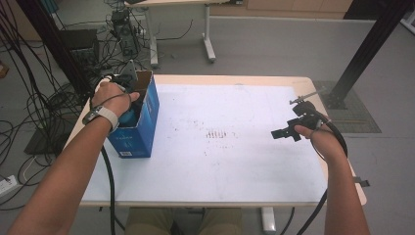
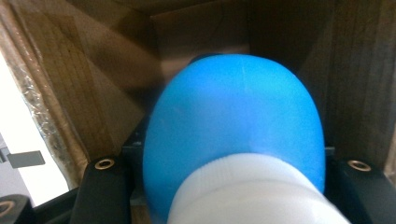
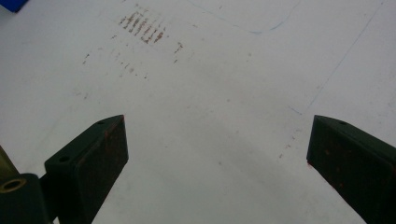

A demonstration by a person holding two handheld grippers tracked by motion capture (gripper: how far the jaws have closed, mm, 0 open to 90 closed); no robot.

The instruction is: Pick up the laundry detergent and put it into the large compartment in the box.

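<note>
An open blue cardboard box (image 1: 141,128) stands on the left part of the white table (image 1: 235,166). My left gripper (image 1: 128,100) reaches down into it. Between the brown inner walls of the box (image 2: 70,93), my left gripper (image 2: 232,163) is shut on a rounded blue object (image 2: 238,112) with a ribbed white part (image 2: 252,191) nearest the camera. Its jaws press on both sides of the blue object (image 1: 130,117). My right gripper (image 1: 285,133) hovers over the table's right side, pointing left. The right gripper (image 3: 217,140) is open, with bare tabletop between its jaws.
Faint brown marks (image 1: 218,133) dot the middle of the table. Cables and equipment (image 1: 73,49) crowd the floor at the left. A black post (image 1: 364,49) rises past the table's far right corner. Another table's legs (image 1: 208,34) stand behind.
</note>
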